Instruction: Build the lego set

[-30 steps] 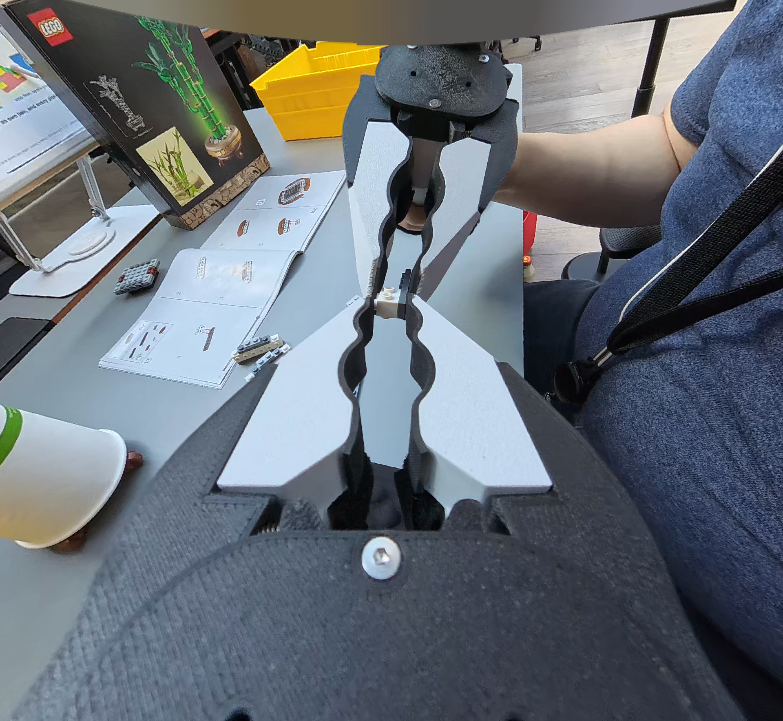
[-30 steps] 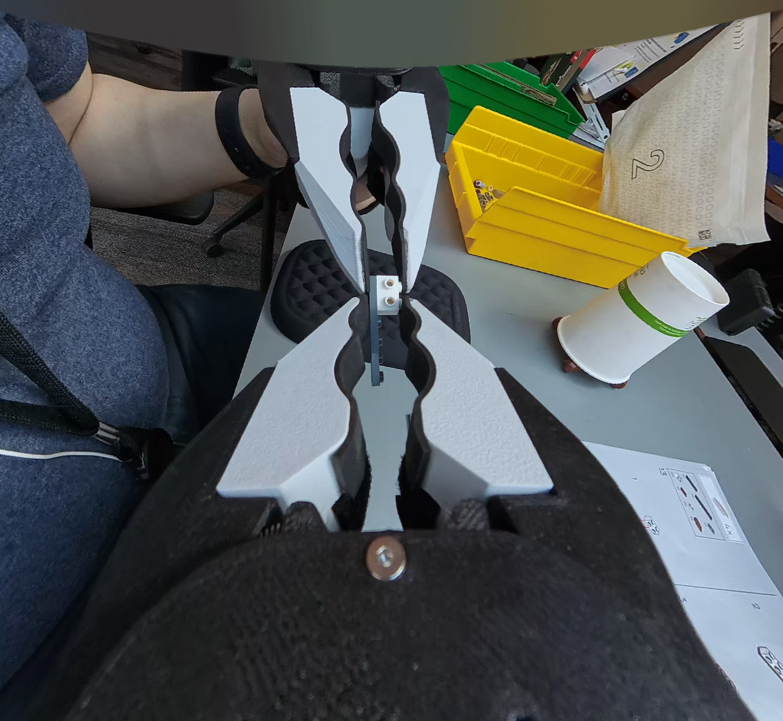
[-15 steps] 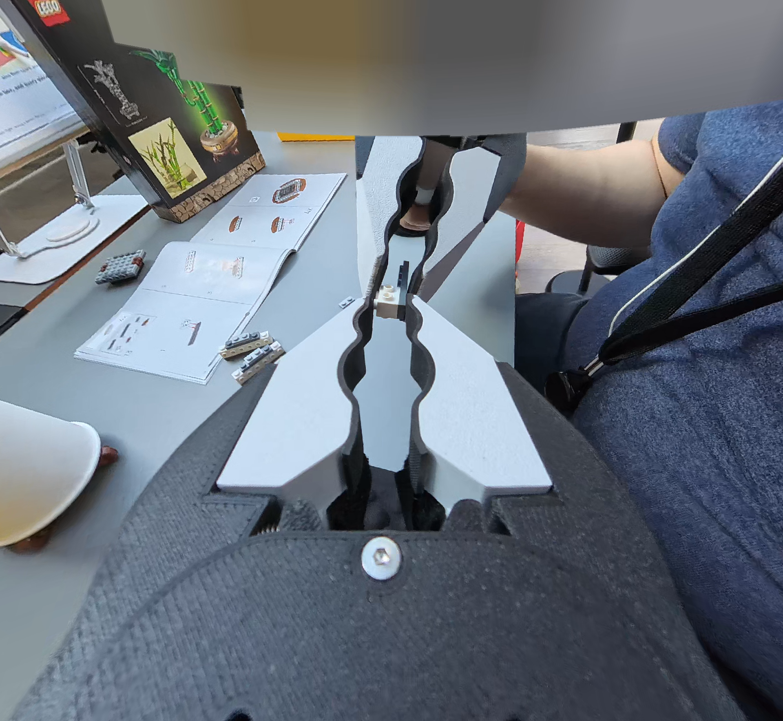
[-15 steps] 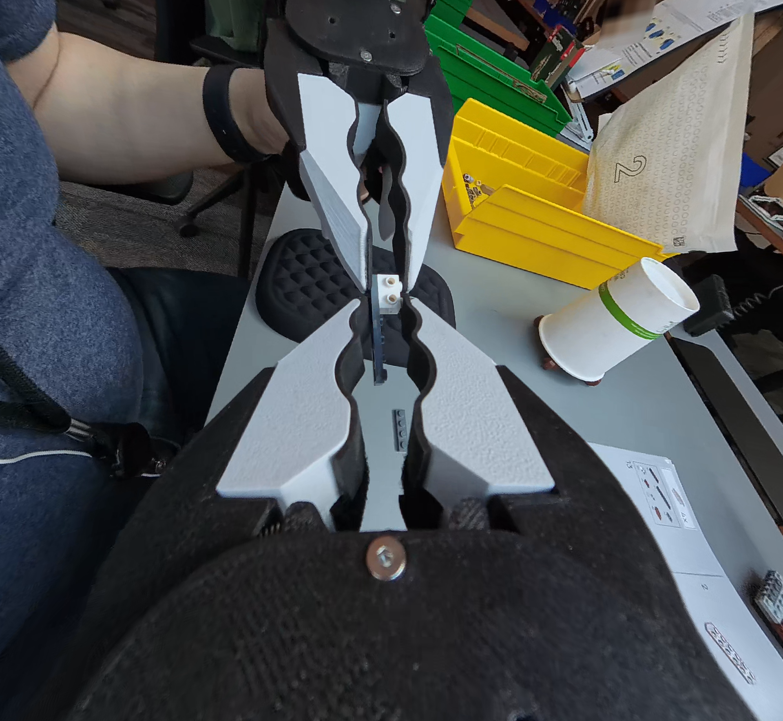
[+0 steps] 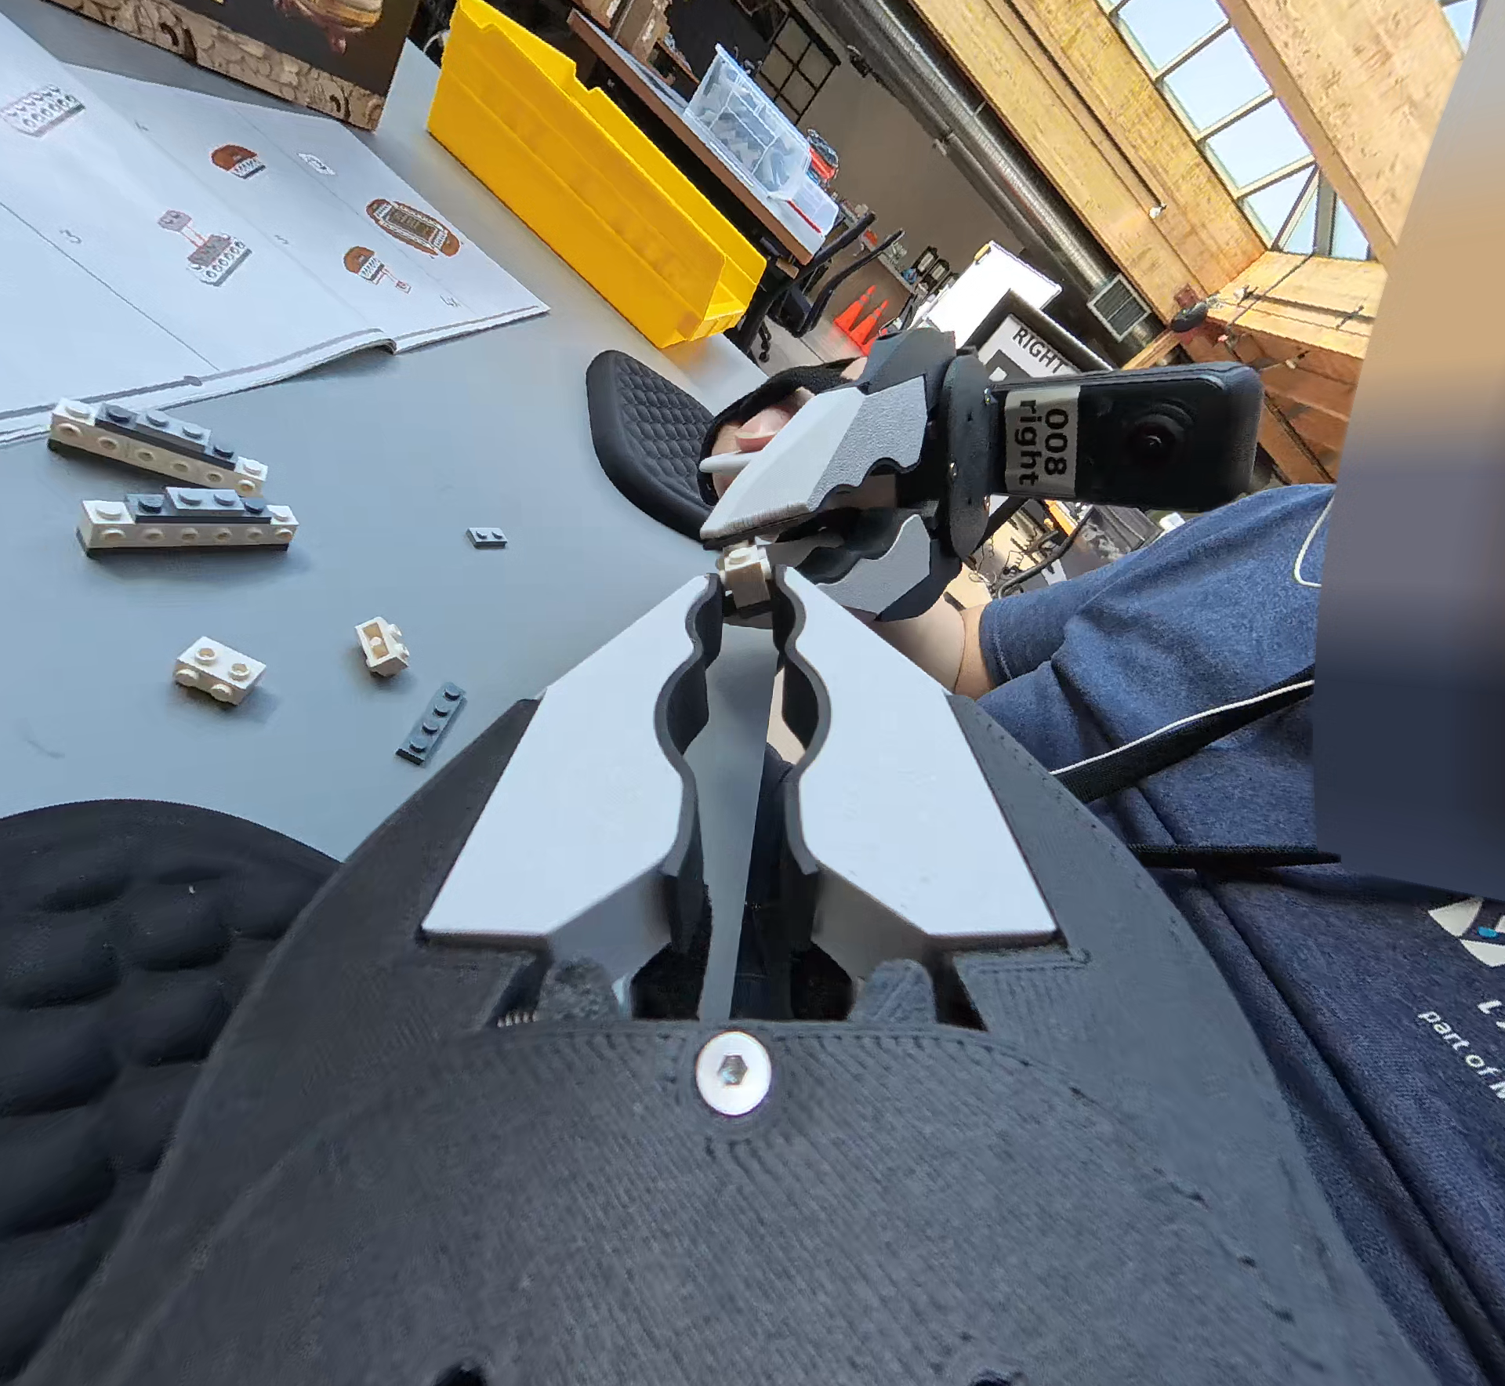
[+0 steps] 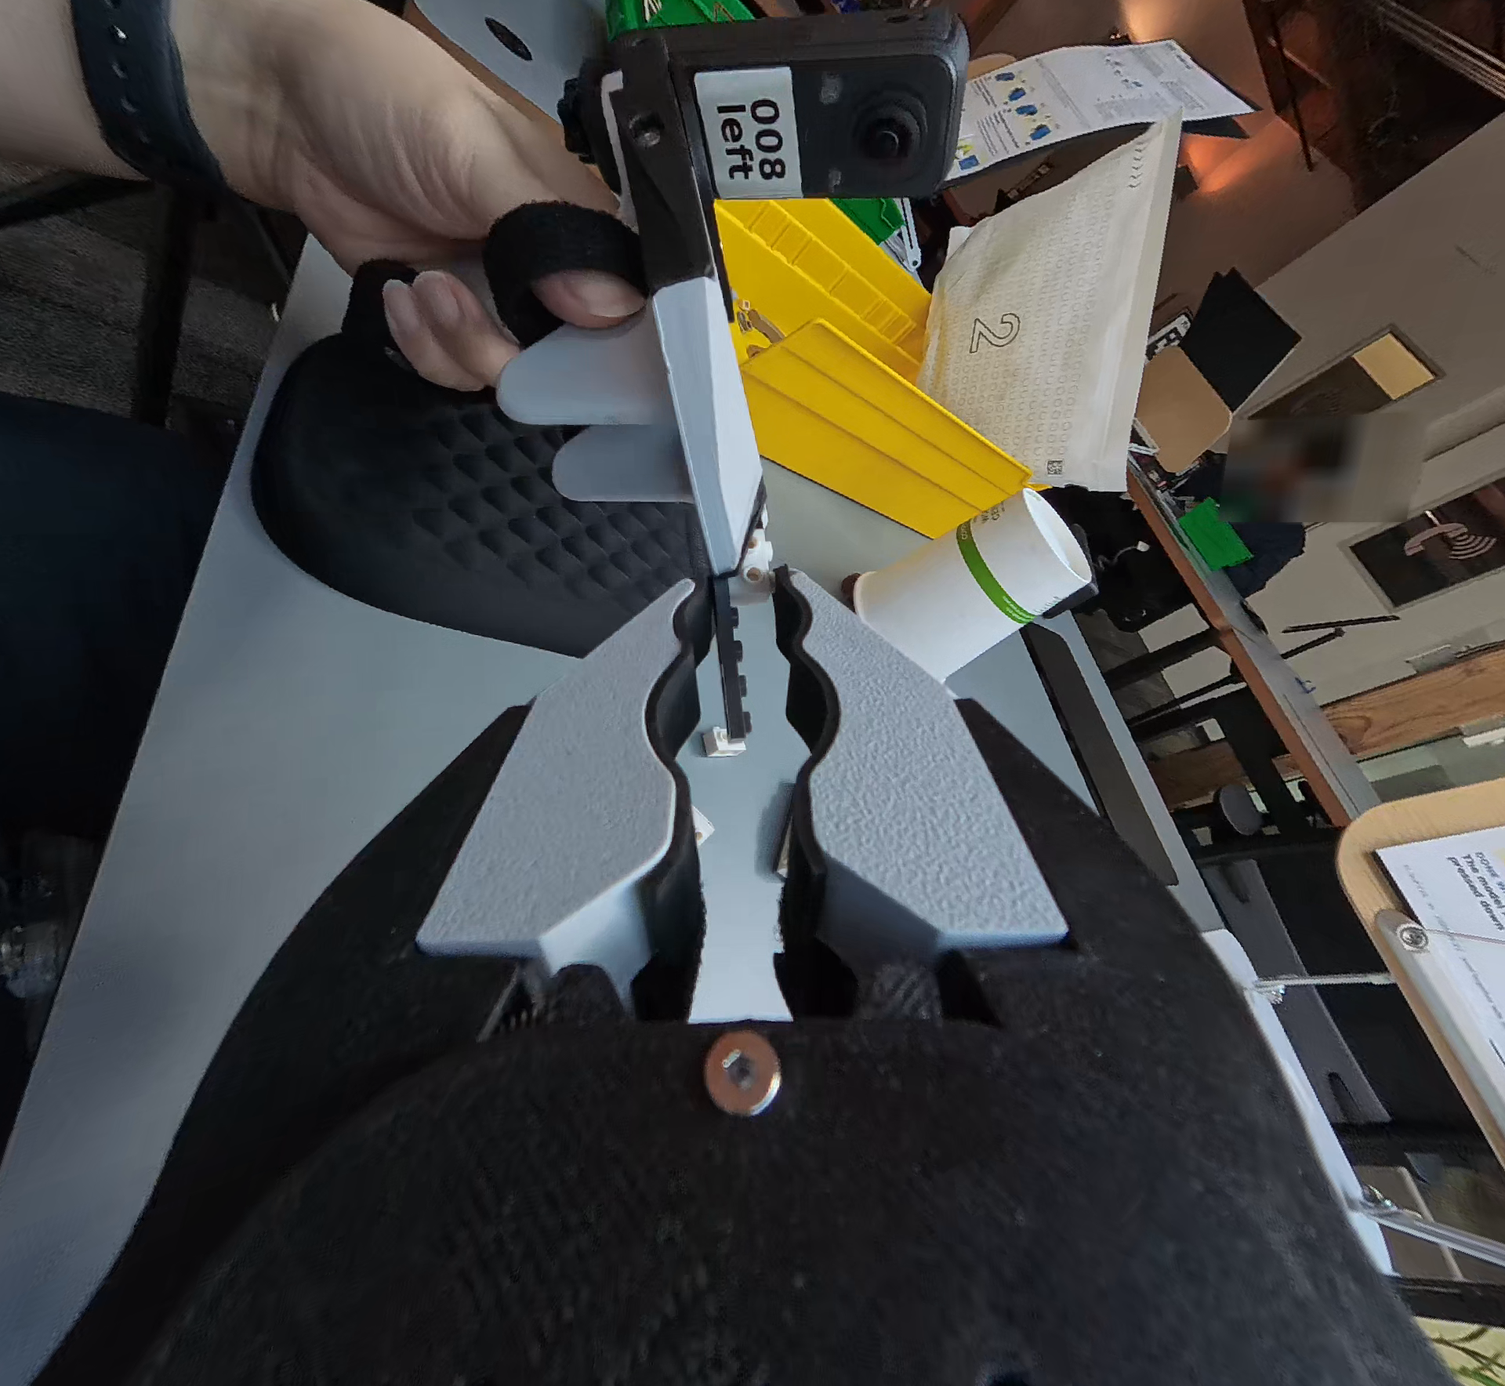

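Left tongs [image 5: 745,597]: clenched on a small white lego brick [image 5: 747,580], held in the air above the near edge of the desk [image 5: 456,402].

Right tongs [image 6: 737,589]: clenched on a dark grey lego plate [image 6: 727,667], held edge-on with its studs facing the brick; whether the two pieces already touch is hard to tell.

Step in hand, as judged: mating brick to plate in mid-air. Next move calls for lining studs up squarely and pressing the two tongs together without twisting.

Pose: tongs meet tip to tip at a steep angle to each other; the left hand [image 6: 366,150] grips its handle from the side.

Desk, outward: two grey-and-white lego strips [image 5: 175,483], loose white bricks [image 5: 218,669], instruction booklet [image 5: 204,239], yellow bin [image 5: 586,174], tipped paper cup [image 6: 973,589].
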{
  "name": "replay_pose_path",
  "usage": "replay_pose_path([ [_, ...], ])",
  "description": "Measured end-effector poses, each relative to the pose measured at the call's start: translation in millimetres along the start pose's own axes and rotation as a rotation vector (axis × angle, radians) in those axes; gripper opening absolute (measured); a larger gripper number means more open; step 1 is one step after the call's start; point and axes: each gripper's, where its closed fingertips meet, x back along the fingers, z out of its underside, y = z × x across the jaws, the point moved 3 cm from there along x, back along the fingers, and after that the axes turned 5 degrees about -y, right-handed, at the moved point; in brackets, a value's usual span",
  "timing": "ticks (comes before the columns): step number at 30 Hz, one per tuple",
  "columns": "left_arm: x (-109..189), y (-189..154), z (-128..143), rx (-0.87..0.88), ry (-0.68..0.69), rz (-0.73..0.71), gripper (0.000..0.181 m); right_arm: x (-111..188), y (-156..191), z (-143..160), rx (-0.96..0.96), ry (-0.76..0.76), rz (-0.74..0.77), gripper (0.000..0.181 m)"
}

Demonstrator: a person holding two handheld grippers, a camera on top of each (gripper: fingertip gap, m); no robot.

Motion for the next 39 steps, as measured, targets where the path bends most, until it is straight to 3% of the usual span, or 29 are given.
replay_pose_path([
  [4,5.3,7.0,-2.8,0.066,-0.022,-0.004,0.009,-2.7,-1.9,4.8,-0.025,-0.016,-0.004,0.022],
  [7,26.7,18.3,-11.9,0.09,-0.041,-0.067,0.009,3.4,-10.1,15.4,-0.199,-0.056,-0.069,0.032],
  [9,45.3,27.6,-18.4,0.054,-0.051,-0.157,0.009,3.7,-17.1,32.6,-0.39,-0.039,-0.137,0.029],
  [12,63.0,32.9,-22.1,0.011,-0.032,-0.237,0.009,-7.9,-19.5,73.7,-0.54,0.156,-0.217,0.025],
  [14,68.4,35.4,-23.7,-0.003,-0.035,-0.272,0.009,-17.1,-12.1,95.4,-0.46,0.303,-0.282,0.021],
  [16,70.0,36.6,-21.9,-0.007,-0.022,-0.286,0.009,-21.2,-1.4,107.9,-0.379,0.412,-0.398,0.015],
  [19,68.8,35.3,-17.9,-0.007,0.002,-0.284,0.009,-21.6,-2.6,111.8,-0.446,0.455,-0.46,0.017],
  [23,71.2,33.9,-17.3,-0.016,0.011,-0.307,0.009,-15.0,-8.1,109.5,-0.685,0.453,-0.337,0.021],
  [27,72.7,28.8,-22.9,-0.007,-0.016,-0.283,0.009,-14.4,4.6,113.2,-0.768,0.454,-0.165,0.027],
  [31,72.0,26.8,-24.9,-0.011,-0.022,-0.273,0.009,-18.1,10.3,121.2,-0.737,0.5,-0.054,0.028],
  [35,72.0,26.4,-24.4,-0.008,-0.024,-0.275,0.009,-22.8,16.0,118.6,-0.72,0.493,-0.121,0.02],
  [39,71.7,23.4,-24.9,-0.016,-0.021,-0.275,0.009,-6.1,1.4,121.8,-0.432,0.651,-0.208,0.017],
])
